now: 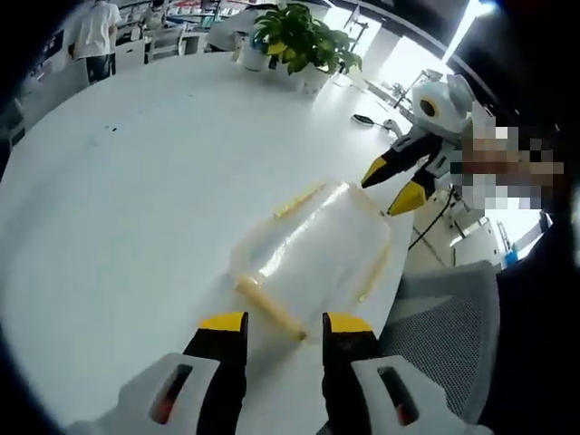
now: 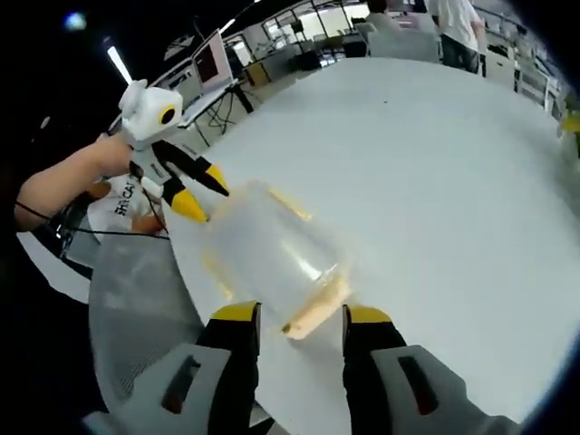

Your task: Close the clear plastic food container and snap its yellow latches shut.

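The clear container (image 1: 313, 249) is sitting near the tabletop (image 1: 136, 199) edge, lid on, its yellow latches (image 1: 270, 306) lying along the sides. The left gripper (image 1: 285, 324) is hovering spread just before the near latch. The right gripper (image 2: 302, 314) is likewise spread at the opposite latch (image 2: 313, 313). A plant (image 1: 304, 41) is standing far off. No writing is legible on the container.

Table (image 1: 136, 199) is sitting wide open beyond the container (image 1: 313, 249); a plant (image 1: 304, 41) is standing far off, chair (image 1: 444, 326) crowding the near edge.
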